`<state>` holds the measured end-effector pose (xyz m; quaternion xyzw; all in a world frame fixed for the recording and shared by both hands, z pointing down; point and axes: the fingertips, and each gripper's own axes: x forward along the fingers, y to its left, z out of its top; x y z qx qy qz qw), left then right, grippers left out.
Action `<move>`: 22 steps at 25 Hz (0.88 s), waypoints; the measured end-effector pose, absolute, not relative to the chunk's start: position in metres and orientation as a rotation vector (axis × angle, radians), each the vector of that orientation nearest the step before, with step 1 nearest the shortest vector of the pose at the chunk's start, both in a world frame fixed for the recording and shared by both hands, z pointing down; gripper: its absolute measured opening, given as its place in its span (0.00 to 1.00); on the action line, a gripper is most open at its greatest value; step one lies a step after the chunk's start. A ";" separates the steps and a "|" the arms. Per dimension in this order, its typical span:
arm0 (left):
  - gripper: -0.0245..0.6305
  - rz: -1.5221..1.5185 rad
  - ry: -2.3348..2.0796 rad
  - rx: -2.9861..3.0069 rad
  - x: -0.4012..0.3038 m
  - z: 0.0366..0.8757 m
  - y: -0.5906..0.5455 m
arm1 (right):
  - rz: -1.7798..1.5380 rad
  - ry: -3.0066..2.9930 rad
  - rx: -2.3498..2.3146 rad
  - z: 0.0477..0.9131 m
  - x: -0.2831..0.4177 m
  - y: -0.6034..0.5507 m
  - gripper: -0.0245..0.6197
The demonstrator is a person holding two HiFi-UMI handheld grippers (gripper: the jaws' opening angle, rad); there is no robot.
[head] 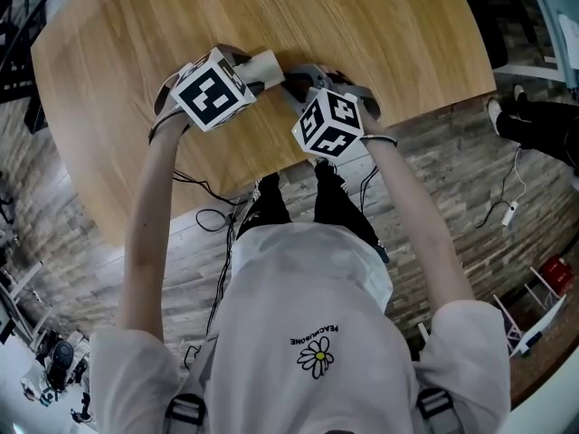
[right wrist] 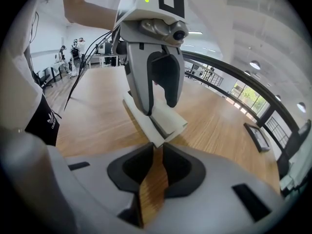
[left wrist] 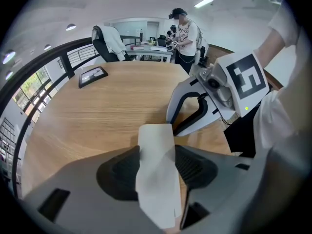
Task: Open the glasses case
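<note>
White flat glasses case (left wrist: 155,145), largely hidden in the head view.
Clamped by the left gripper (left wrist: 157,165); right gripper (right wrist: 155,155) barely apart, empty, just beside it.

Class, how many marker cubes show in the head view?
2. The left cube by the white case; the right cube beside it, nearer the table edge. None look hidden.

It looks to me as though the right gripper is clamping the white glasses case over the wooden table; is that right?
Not quite: the left gripper clamps the white glasses case over the wooden table, as the left gripper view shows.
</note>
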<state>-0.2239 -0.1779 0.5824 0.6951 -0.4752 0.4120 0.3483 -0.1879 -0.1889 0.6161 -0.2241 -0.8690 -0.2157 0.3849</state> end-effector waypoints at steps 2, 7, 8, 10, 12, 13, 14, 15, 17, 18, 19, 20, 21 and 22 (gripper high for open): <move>0.37 1.091 -1.242 1.822 -0.224 0.578 -0.179 | -0.555 -2.209 -0.570 0.617 -0.188 -0.189 0.15; 0.18 1.114 -1.299 1.832 -0.229 0.567 -0.182 | -0.563 -2.204 -0.558 0.616 -0.188 -0.190 0.15; 0.16 1.128 -1.325 1.825 -0.233 0.565 -0.182 | -0.567 -2.200 -0.557 0.616 -0.188 -0.190 0.15; 0.12 1.169 -1.376 1.807 -0.244 0.561 -0.185 | -0.582 -2.193 -0.558 0.617 -0.188 -0.190 0.15; 0.10 1.202 -1.407 1.794 -0.252 0.560 -0.186 | -0.591 -2.192 -0.559 0.616 -0.187 -0.189 0.15; 0.10 1.212 -1.418 1.790 -0.255 0.560 -0.187 | -0.589 -2.194 -0.557 0.616 -0.186 -0.188 0.15; 0.09 1.215 -1.432 1.786 -0.257 0.560 -0.187 | -0.582 -2.197 -0.555 0.615 -0.185 -0.187 0.15; 0.09 1.214 -1.449 1.780 -0.261 0.560 -0.188 | -0.570 -2.200 -0.553 0.615 -0.185 -0.186 0.15; 0.09 1.207 -1.484 1.765 -0.267 0.558 -0.190 | -0.540 -2.211 -0.552 0.613 -0.184 -0.185 0.15; 0.09 1.203 -1.497 1.760 -0.268 0.557 -0.191 | -0.528 -2.217 -0.552 0.612 -0.184 -0.185 0.16; 0.09 1.198 -1.506 1.758 -0.269 0.555 -0.192 | -0.518 -2.224 -0.551 0.610 -0.183 -0.186 0.16; 0.09 1.190 -1.512 1.758 -0.269 0.553 -0.193 | -0.512 -2.232 -0.547 0.608 -0.183 -0.186 0.16; 0.10 1.180 -1.519 1.760 -0.268 0.551 -0.194 | -0.505 -2.240 -0.541 0.606 -0.183 -0.188 0.16; 0.10 1.169 -1.528 1.763 -0.268 0.548 -0.194 | -0.496 -2.249 -0.532 0.603 -0.184 -0.189 0.16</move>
